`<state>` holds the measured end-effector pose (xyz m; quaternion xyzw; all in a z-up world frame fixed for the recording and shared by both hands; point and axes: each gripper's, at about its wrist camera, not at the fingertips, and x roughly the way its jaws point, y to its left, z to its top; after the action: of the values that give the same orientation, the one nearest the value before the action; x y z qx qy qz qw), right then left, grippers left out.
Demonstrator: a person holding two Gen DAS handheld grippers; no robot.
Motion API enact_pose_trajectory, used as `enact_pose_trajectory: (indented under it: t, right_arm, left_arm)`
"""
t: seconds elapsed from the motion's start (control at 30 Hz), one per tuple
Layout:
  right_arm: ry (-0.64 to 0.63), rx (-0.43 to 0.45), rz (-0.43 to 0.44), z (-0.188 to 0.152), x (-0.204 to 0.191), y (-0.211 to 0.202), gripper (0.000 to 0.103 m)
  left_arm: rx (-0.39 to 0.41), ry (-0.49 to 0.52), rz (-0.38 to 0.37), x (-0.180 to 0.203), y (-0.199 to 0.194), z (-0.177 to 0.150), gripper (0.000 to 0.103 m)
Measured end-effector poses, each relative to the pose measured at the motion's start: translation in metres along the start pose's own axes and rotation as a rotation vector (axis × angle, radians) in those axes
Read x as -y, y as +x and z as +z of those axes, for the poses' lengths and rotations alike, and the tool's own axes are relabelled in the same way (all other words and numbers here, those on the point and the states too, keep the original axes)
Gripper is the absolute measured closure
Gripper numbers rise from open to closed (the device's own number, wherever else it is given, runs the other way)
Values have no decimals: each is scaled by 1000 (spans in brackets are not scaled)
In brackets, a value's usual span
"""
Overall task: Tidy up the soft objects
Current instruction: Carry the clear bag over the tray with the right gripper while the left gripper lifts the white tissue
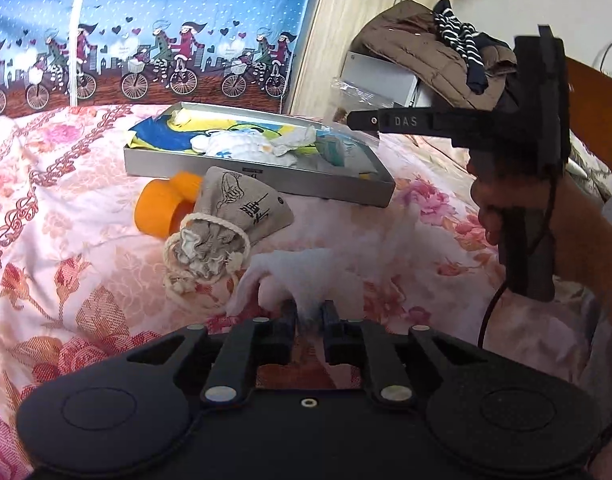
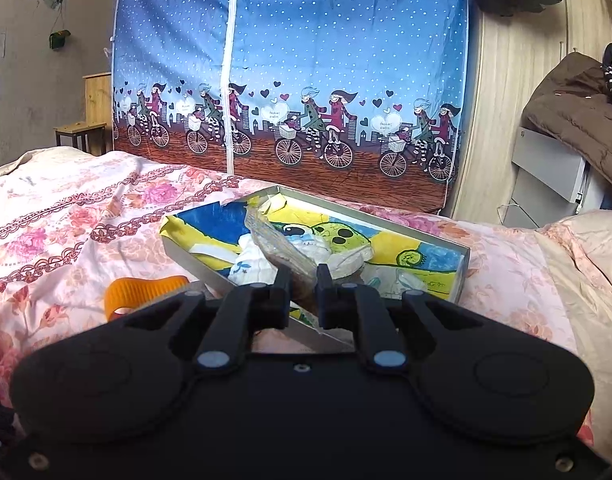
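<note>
My left gripper (image 1: 309, 308) is low over the floral bedspread (image 1: 65, 208). Its jaws stand slightly apart, with a blurred white fluffy wad (image 1: 301, 268) rising from between the fingertips. A beige drawstring pouch (image 1: 233, 216) and an orange roll (image 1: 161, 208) lie just beyond it. Behind them is a shallow grey box (image 1: 265, 178) with a yellow and blue cartoon lining and white cloths (image 1: 241, 144) inside. My right gripper (image 1: 352, 118) hovers over the box's right end. It is shut on a clear plastic bag (image 2: 273, 240) with brownish contents, seen above the box (image 2: 464, 264).
A blue fabric wardrobe (image 2: 289, 80) printed with cyclists stands behind the bed. A brown jacket (image 1: 426, 52) and a striped garment (image 1: 458, 32) are heaped on a grey cabinet at the right. A hand (image 1: 502, 208) grips the right tool's handle.
</note>
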<state>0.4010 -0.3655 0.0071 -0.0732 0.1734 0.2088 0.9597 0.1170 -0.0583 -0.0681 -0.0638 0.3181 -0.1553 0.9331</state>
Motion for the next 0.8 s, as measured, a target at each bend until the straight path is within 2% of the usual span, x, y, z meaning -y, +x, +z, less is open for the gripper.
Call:
enact_pose_trajectory:
  t: [0.1, 0.37, 0.6, 0.8]
  right_arm:
    - [-4, -4, 8, 0, -1, 0, 96]
    - [-20, -12, 24, -1, 0, 1, 96]
    - [-32, -18, 41, -1, 1, 1, 96]
    - [-57, -26, 67, -1, -1, 2, 96]
  left_arm:
    - [-2, -18, -6, -2, 0, 1, 88]
    - [24, -75, -31, -9, -5, 10, 75]
    - [13, -138, -60, -19, -5, 16, 63]
    - [12, -192, -49, -28, 0, 22, 63]
